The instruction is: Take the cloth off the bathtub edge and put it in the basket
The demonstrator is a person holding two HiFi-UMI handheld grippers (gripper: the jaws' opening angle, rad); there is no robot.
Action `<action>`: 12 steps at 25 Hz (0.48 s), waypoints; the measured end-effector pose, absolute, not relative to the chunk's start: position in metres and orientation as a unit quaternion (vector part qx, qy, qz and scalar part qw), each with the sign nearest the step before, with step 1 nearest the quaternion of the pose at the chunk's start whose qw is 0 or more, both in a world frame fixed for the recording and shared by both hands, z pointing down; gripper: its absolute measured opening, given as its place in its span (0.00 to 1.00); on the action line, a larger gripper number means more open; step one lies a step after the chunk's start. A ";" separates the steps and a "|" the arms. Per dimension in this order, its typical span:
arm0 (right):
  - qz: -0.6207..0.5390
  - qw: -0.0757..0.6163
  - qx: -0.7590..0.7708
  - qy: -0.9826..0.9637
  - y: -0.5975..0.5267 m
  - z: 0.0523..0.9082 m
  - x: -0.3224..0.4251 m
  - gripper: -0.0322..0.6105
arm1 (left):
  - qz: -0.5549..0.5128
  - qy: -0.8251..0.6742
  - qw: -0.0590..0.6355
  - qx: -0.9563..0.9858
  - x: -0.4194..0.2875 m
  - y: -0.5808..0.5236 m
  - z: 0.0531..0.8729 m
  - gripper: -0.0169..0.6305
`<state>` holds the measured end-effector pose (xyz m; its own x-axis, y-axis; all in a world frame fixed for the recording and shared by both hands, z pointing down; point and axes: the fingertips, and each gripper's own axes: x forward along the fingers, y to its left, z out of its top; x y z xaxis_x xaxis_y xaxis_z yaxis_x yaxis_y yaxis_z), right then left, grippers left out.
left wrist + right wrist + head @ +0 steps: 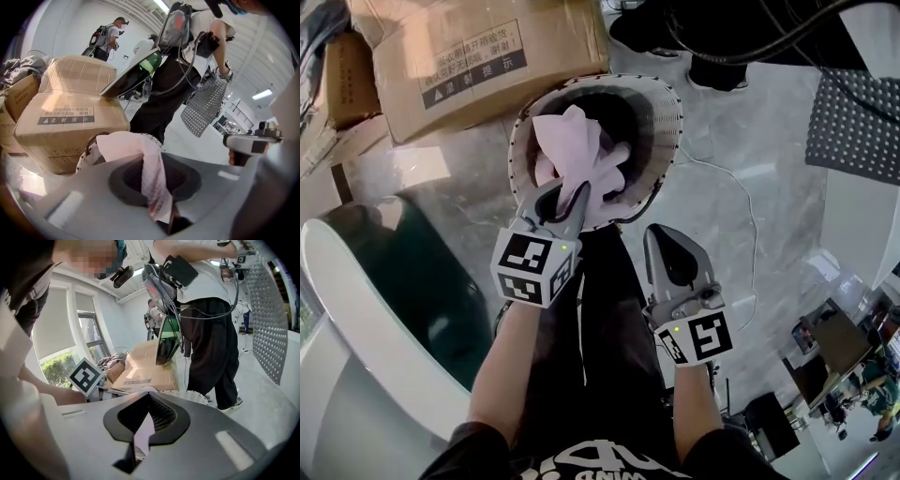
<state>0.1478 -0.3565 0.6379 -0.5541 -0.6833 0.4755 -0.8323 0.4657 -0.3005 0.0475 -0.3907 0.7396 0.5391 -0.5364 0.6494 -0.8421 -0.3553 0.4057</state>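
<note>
1. Cloth, pink and bunched, hangs down into the basket, with its top fold above the basket's near rim.
2. We judge it light, soft and limp. It should drop in a heap once let go, and any gathered fold gives a sure hold.
3. Our left tongs pinch that top fold, just over the basket's near rim.
4. Our right tongs are pressed together and empty, near the basket's near side and clear of the cloth.
5. Beyond them, the bathtub edge curves away to the basket's near left.

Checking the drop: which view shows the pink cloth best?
Head view: the cloth lies heaped in the basket, one end in the left gripper. Left gripper view shows only a pinched strip; right gripper view, barely any.
</note>
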 end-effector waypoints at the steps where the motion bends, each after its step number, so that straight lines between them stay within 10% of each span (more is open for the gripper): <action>1: 0.259 0.147 0.449 -0.843 -0.353 0.641 0.148 0.06 | 0.210 -0.432 0.370 0.795 0.049 -0.388 0.743 0.11; 12: 0.281 0.144 0.434 -0.844 -0.342 0.655 0.141 0.06 | 0.244 -0.444 0.379 0.774 0.043 -0.383 0.770 0.15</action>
